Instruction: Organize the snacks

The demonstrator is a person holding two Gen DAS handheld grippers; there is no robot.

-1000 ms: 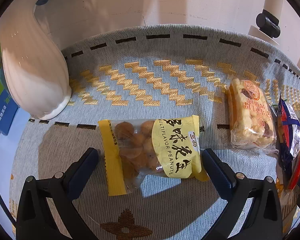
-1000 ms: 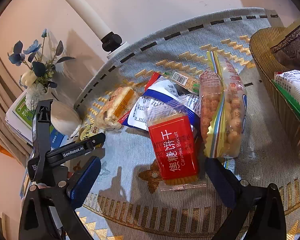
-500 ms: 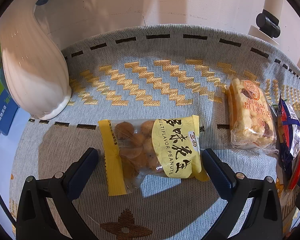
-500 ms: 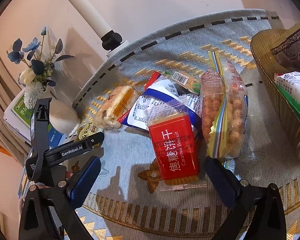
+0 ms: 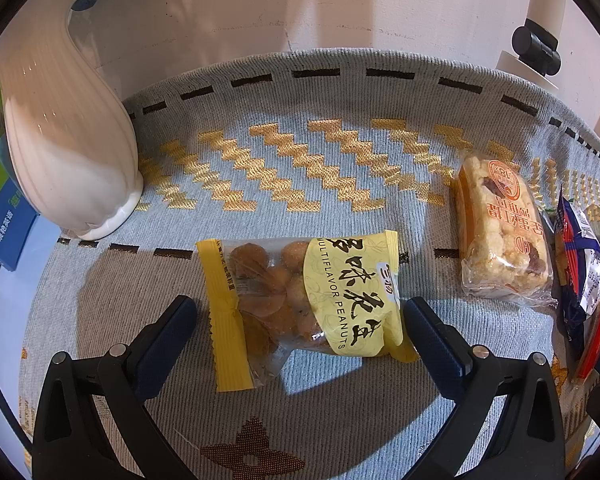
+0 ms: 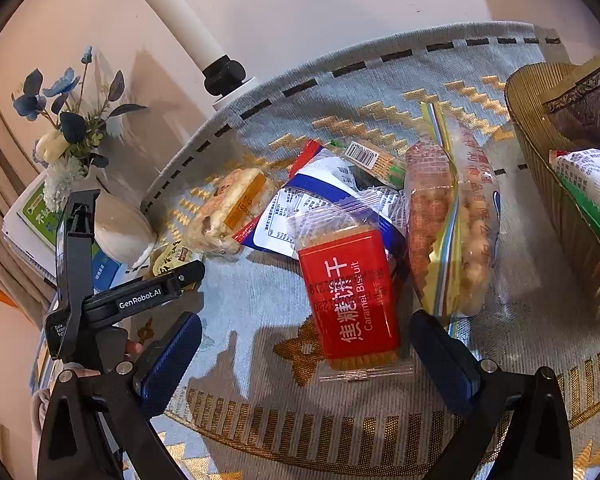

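A yellow pack of multiflavor peanuts point(image 5: 312, 304) lies on the grey woven cloth point(image 5: 300, 148). My left gripper point(image 5: 300, 316) is open, its fingers on either side of the pack, not closed on it. A puffed rice cake pack point(image 5: 500, 236) lies to its right. In the right wrist view a red caramel biscuit pack point(image 6: 348, 296) lies between the fingers of my open right gripper point(image 6: 306, 340). Beside it are a zip bag of nuts point(image 6: 452, 224), a blue-and-white packet point(image 6: 312, 208) and the rice cake pack point(image 6: 228, 212).
A white ribbed vase point(image 5: 68, 136) stands at the left, with flowers point(image 6: 68, 128) in the right wrist view. A woven basket point(image 6: 548, 184) with packets stands at the right. A white pole with a black clamp point(image 6: 224, 76) rises behind the table. Booklets point(image 5: 0, 208) lie left.
The right gripper has drifted slightly, so the scene shifts a little right and down in its view. The left gripper and the peanut pack have not moved.
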